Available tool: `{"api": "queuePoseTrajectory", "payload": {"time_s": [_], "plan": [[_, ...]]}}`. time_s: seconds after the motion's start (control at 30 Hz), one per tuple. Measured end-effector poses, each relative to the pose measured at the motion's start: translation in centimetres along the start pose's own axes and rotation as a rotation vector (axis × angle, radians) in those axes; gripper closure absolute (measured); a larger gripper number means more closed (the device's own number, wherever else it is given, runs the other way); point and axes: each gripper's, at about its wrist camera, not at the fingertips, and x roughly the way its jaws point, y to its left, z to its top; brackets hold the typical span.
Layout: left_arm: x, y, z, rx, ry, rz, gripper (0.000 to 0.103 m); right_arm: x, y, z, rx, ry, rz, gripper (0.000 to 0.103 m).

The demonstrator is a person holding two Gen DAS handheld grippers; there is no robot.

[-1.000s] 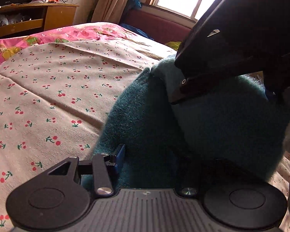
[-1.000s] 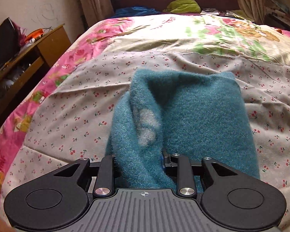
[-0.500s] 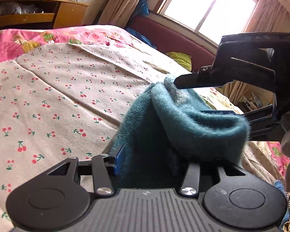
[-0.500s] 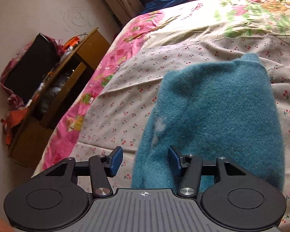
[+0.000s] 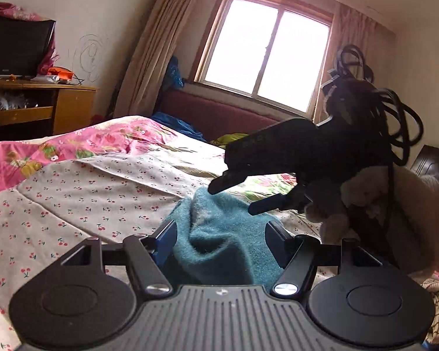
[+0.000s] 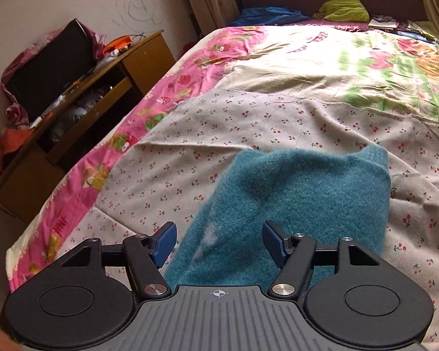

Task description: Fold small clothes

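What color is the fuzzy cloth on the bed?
The fuzzy cloth is teal blue-green, seen best in the right wrist view.

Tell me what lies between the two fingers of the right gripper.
In the right wrist view, the teal garment lies on the bed between the open fingers of the right gripper; neither pad visibly presses it.

I can read almost nothing here. On the pink border of the quilt (image 6: 62, 221), at about eight o'clock in my right wrist view, there are a few red capital letters, too blurred to spell out. My other hand-held gripper (image 5: 240, 194) carries faint raised lettering on its side (illegible too).
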Motion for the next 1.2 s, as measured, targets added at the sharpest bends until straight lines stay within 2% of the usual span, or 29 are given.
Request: {"api": "queuePoseTrajectory", "payload": {"time_s": [0.07,0.17,0.23,0.27,0.37,0.43,0.5,0.6,0.67,0.83,0.93,1.0,1.03,1.1,1.2], "plan": [[1.7,-0.1,-0.2,0.012,0.05,0.011,0.028,2.0,0.9,0.5,-0.043,0.052,-0.023,0.037],[3.9,1.4,-1.3,-0.03,0.145,0.037,0.035,4.8,1.9,0.8,-0.077,0.131,-0.043,0.037],[4.6,2.5,-2.5,-0.041,0.192,0.076,0.04,6.3,2.9,0.7,-0.133,0.145,-0.129,0.037],[4.8,3.2,-3.0,-0.064,0.218,0.08,0.044,6.9,3.3,0.5,-0.169,0.142,-0.169,0.037],[5.5,6.1,-4.0,-0.223,0.29,0.05,0.05,8.3,4.1,0.0,-0.209,0.144,-0.239,0.037],[5.5,6.7,-4.2,-0.263,0.291,0.042,0.051,8.8,4.6,-0.3,-0.229,0.143,-0.271,0.038],[5.0,6.0,-4.2,-0.22,0.262,0.047,0.051,8.7,5.0,-0.6,-0.272,0.134,-0.3,0.052],[3.8,4.9,-4.1,-0.167,0.204,0.045,0.051,7.7,4.4,-0.4,-0.243,0.12,-0.277,0.065],[3.1,4.5,-3.9,-0.145,0.156,0.057,0.05,6.8,3.4,-0.2,-0.184,0.105,-0.241,0.067],[1.7,3.6,-3.3,-0.081,0.051,0.104,0.048,5.7,2.1,-0.4,-0.114,0.101,-0.169,0.063],[2.4,3.1,-3.5,-0.064,0.077,0.094,0.047,5.9,2.3,-0.5,-0.123,0.132,-0.151,0.053],[2.9,2.6,-3.7,-0.036,0.097,0.094,0.047,5.5,2.6,-0.7,-0.155,0.128,-0.151,0.051],[3.3,2.6,-3.8,-0.031,0.112,0.097,0.048,5.5,3.0,-0.9,-0.194,0.129,-0.18,0.053],[4.1,3.0,-4.1,-0.049,0.157,0.113,0.052,5.9,3.2,-1.4,-0.234,0.146,-0.208,0.065],[4.9,4.1,-4.3,-0.108,0.211,0.114,0.057,6.5,3.0,-1.7,-0.236,0.155,-0.233,0.073]]}}
